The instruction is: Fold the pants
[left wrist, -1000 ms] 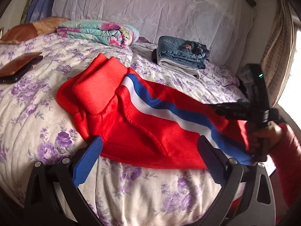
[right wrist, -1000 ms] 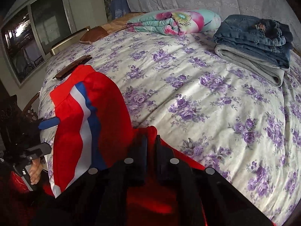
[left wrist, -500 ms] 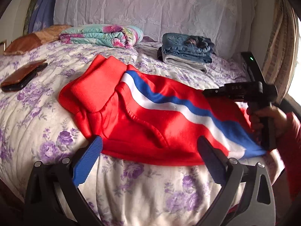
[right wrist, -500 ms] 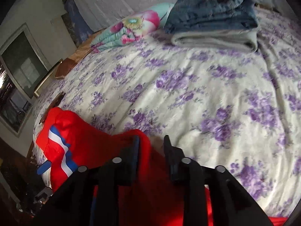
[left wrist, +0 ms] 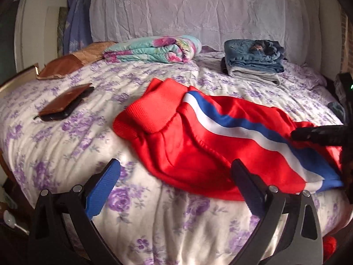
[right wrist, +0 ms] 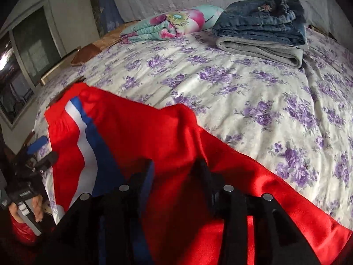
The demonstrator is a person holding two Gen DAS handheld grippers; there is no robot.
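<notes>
Red pants (left wrist: pixel 198 145) with a white and blue side stripe lie partly folded on the flowered bed, waistband end at the left. They also show in the right wrist view (right wrist: pixel 154 137). My left gripper (left wrist: pixel 174 172) is open and empty at the bed's front edge, just short of the pants. My right gripper (right wrist: pixel 174 167) has its jaws apart over the red cloth, which lies slack between and under them. The right gripper also shows at the right in the left wrist view (left wrist: pixel 317 133), over the pants' leg end.
A stack of folded jeans and grey pants (left wrist: pixel 253 64) sits at the back right. A rolled flowered quilt (left wrist: pixel 152 48) lies at the back middle. A brown wallet on a phone (left wrist: pixel 66 101) lies at the left. The headboard (left wrist: pixel 198 11) stands behind.
My right gripper was shut on the pants' leg end; its jaws have opened and the cloth has dropped onto the bed. The left gripper has drawn back and shifted left.
</notes>
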